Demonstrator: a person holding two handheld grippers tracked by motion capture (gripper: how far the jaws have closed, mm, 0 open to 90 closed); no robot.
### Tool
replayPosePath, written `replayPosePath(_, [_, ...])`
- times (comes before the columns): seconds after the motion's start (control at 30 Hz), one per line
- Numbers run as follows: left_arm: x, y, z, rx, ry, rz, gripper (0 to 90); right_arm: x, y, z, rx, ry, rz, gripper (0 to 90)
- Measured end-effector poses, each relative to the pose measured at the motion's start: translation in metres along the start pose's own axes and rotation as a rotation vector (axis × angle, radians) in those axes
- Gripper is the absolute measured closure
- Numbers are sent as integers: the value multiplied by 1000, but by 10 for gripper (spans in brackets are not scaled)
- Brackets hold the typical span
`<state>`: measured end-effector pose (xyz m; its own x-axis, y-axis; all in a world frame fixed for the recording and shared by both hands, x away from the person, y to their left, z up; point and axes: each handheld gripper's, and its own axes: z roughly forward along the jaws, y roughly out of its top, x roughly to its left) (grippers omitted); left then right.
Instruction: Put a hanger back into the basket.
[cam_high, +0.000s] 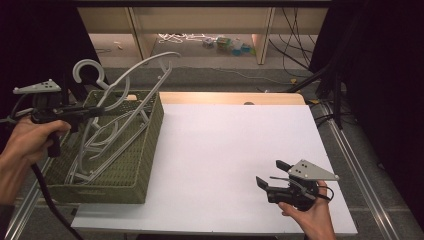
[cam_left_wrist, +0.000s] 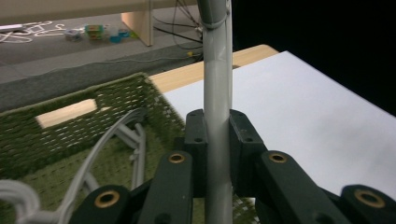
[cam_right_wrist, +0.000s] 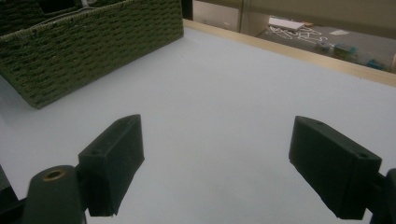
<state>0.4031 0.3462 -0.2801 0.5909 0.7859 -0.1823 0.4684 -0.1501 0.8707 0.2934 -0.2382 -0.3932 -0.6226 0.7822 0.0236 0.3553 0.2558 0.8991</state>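
Two hand-held grippers in use. Left hand-held gripper (cam_left_wrist: 217, 149) is clamped on a grey hanger (cam_high: 127, 80), lifted above the green woven basket (cam_high: 145, 150) where more hangers (cam_high: 97, 145) lie. Right hand-held gripper (cam_right_wrist: 229, 172) rests wide open and empty on the white worktop (cam_high: 225, 150). Advice: lift slowly, keeping the hook free of the rim. Left gripper view shows pad contact on the bar; high view shows the whole hanger.

Grey hanger (cam_left_wrist: 217, 93): top and lower end cut off by the left gripper view's edges; a stretch of it covered by the clamped pads.
Hangers in the green wicker basket (cam_high: 145, 150): lower parts hidden behind its near wall; count unclear.
Basket: cut off at the right gripper view's upper left.
Small items on the far floor (cam_high: 227, 45): too small to identify.
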Motion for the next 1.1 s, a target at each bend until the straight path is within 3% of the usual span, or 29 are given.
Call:
replayPosePath(0.1, [11, -7, 0, 15, 17, -14, 796, 0, 0, 1, -21, 4, 4, 186])
replayPosePath(0.23, [25, -16, 1, 18, 29, -36, 796, 1, 0, 0, -5, 4, 20, 184])
replayPosePath(0.33, [33, -21, 1, 41, 45, -36, 796, 0, 0, 0, -11, 1, 4, 184])
replayPosePath(0.5, [43, -29, 0, 62, 55, -20, 796, 1, 0, 2, -33, 3, 4, 184])
replayPosePath(0.53, [44, -30, 0, 66, 62, -18, 796, 1, 1, -1, -1, -4, 0, 184])
replayPosePath(0.8, [56, -36, 7, 113, 81, 31, 797, 2, 0, 0, -2, 11, 15, 185])
replayPosePath(1.0, [66, -45, 7, 138, 110, 28, 796, 1, -1, 1, 2, 16, 12, 185])
replayPosePath(1.1, [72, -50, 5, 161, 126, 42, 796, 1, -1, 3, -21, 14, 4, 187])
